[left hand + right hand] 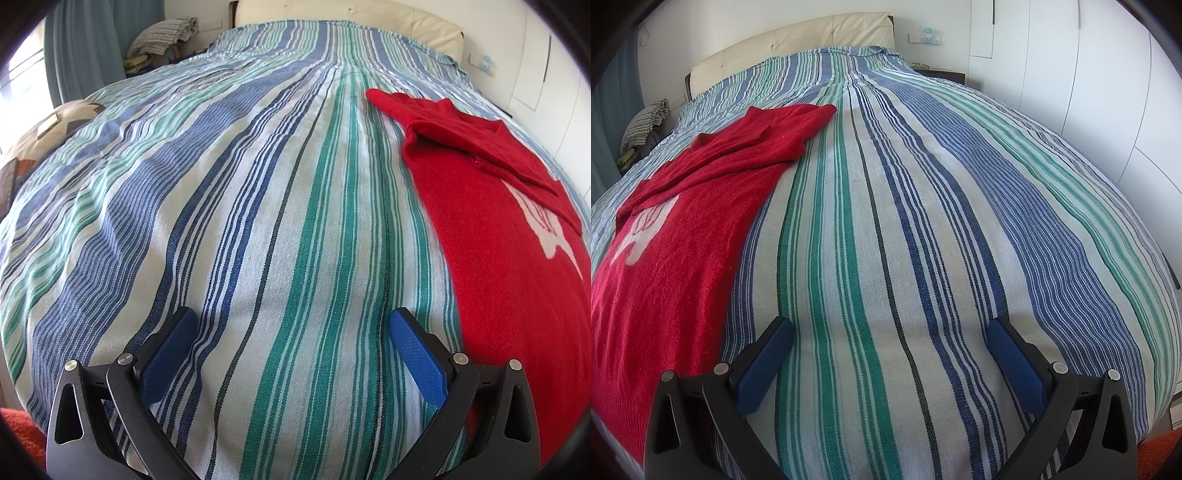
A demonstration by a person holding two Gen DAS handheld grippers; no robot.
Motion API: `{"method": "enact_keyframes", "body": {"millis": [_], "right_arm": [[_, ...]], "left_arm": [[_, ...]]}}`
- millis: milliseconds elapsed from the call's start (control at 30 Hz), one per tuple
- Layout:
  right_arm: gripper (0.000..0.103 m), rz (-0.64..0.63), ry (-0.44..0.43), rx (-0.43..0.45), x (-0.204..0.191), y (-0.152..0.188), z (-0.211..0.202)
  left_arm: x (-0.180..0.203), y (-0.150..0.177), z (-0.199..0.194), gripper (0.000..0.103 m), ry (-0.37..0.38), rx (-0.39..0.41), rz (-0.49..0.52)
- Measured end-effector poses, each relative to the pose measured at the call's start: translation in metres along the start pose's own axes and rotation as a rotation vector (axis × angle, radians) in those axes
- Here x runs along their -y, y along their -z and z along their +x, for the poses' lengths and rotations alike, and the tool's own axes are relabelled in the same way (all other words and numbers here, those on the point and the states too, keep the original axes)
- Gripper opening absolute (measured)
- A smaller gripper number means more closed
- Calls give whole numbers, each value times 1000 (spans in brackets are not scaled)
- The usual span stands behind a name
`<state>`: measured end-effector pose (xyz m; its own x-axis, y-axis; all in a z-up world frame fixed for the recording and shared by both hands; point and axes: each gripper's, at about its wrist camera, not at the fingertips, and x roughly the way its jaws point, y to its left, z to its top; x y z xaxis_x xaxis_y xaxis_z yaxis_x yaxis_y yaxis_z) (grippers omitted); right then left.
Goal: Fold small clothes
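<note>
While both the left gripper (293, 325) and right gripper (890, 332) hover with jaws wide and empty over the striped bedspread (923, 221), the red sweater (683, 229) lies between them, sleeves folded across. A careless pinch could catch the bedspread too, or drag the loose sleeves (480, 147) askew.

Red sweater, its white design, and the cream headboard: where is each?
Red sweater (676, 277): right wrist view, on its body panel.
White design (550, 236): left wrist view, on the pale patch.
Cream headboard (798, 40): right wrist view, on its padded front.
</note>
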<state>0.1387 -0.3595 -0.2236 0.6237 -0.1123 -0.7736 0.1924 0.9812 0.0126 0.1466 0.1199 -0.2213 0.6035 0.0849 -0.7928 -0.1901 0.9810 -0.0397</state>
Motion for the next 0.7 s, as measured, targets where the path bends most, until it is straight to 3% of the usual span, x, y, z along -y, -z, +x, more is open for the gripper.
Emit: {"method": "enact_keyframes", "body": {"millis": [367, 500, 600, 700], "right_arm": [[103, -1, 0, 1, 0, 0, 0], [103, -4, -2, -3, 0, 0, -1], [103, -33, -34, -66, 4, -12, -4], [103, 75, -152, -98, 21, -27, -26]], "left_arm": [[0, 0, 0, 103, 1, 5, 4], [-7, -7, -10, 101, 36, -40, -6], [-24, -12, -43, 100, 130, -32, -90], [-27, -5, -76, 100, 245, -43, -106]]}}
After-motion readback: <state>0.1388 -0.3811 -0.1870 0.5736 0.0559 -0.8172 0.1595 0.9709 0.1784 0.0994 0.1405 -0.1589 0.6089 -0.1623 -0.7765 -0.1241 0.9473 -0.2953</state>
